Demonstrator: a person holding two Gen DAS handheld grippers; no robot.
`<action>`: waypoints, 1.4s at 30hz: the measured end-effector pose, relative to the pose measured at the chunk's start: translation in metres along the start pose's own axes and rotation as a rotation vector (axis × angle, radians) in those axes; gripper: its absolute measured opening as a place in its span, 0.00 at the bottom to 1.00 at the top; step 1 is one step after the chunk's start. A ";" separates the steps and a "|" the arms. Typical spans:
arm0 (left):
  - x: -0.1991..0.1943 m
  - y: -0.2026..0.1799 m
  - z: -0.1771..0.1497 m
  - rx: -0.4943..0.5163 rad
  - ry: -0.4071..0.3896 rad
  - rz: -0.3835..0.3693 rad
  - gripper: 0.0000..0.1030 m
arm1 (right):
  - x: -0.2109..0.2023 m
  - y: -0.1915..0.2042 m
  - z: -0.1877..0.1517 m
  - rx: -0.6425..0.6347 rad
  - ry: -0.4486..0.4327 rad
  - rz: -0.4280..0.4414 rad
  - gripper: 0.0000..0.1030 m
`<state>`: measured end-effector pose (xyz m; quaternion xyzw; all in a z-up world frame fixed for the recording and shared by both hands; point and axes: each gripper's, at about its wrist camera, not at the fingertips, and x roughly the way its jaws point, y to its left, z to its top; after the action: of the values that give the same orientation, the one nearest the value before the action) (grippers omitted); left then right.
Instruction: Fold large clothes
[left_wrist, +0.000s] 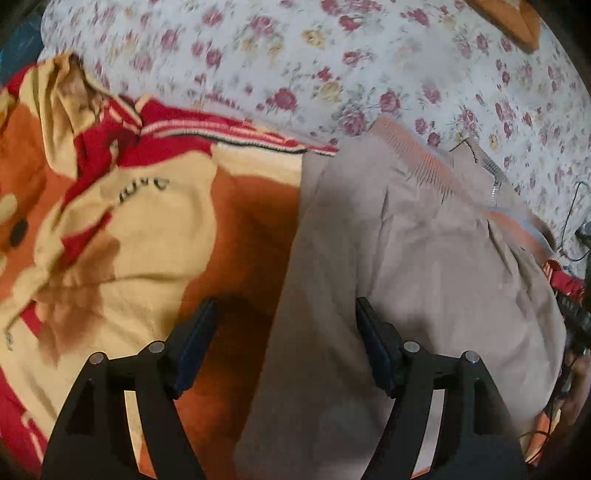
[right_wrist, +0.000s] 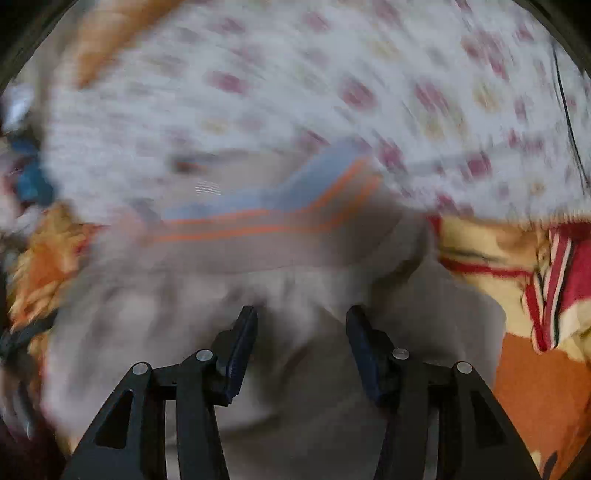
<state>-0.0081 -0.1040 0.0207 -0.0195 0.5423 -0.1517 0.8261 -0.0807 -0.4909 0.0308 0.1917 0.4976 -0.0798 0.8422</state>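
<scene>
Left wrist view: looked down on beige garment (left_wrist: 424, 266) spread over orange/cream/red blanket (left_wrist: 155, 206) w/ cartoon print. Garment's ribbed band w/ orange stripes (left_wrist: 417, 155) ran along far edge, next to floral sheet (left_wrist: 332, 55). Zip teeth (left_wrist: 493, 173) seen just past band, near sheet. Garment's left edge ran diagonally down frame, crossing between the two black fingers. Left gripper (left_wrist: 286, 325) spread wide, nothing pinched; left pad (left_wrist: 195, 343) over blanket, right pad over beige cloth. Contact w/ fabric: couldn't tell. Orange wooden item (left_wrist: 509, 22) at top right corner on sheet. Dark cable (left_wrist: 570, 210) and red/black bits at right edge, too small to ID.

Right wrist view: heavily blurred. Same garment (right_wrist: 314, 295) filled centre and lower frame, band w/ orange and pale blue stripes (right_wrist: 280, 210) lying across upper middle. Right gripper (right_wrist: 301, 332) partly spread, narrower than left one; beige cloth seen below and between pads, but no pinch visible. Pads (right_wrist: 242, 350) appeared just above fabric; touching or not, couldn't tell thru blur. Blanket (right_wrist: 517, 280) to right of garment w/ red striped fold, floral sheet (right_wrist: 295, 92) beyond. Thin dark cable (right_wrist: 569, 110) down upper right. Blue blurred stuff at far left, unidentifiable.
</scene>
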 end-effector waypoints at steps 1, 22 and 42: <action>-0.001 0.005 -0.001 -0.016 0.004 -0.021 0.71 | -0.006 0.000 0.002 0.019 -0.009 0.004 0.50; -0.029 0.011 0.003 0.000 -0.019 -0.112 0.71 | 0.018 0.137 0.004 -0.247 0.044 0.034 0.02; -0.028 0.008 0.001 -0.002 0.045 -0.272 0.75 | -0.112 0.011 -0.037 -0.026 -0.109 -0.040 0.76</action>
<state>-0.0161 -0.0891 0.0447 -0.0902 0.5530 -0.2622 0.7857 -0.1624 -0.4726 0.1145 0.1661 0.4555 -0.1004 0.8688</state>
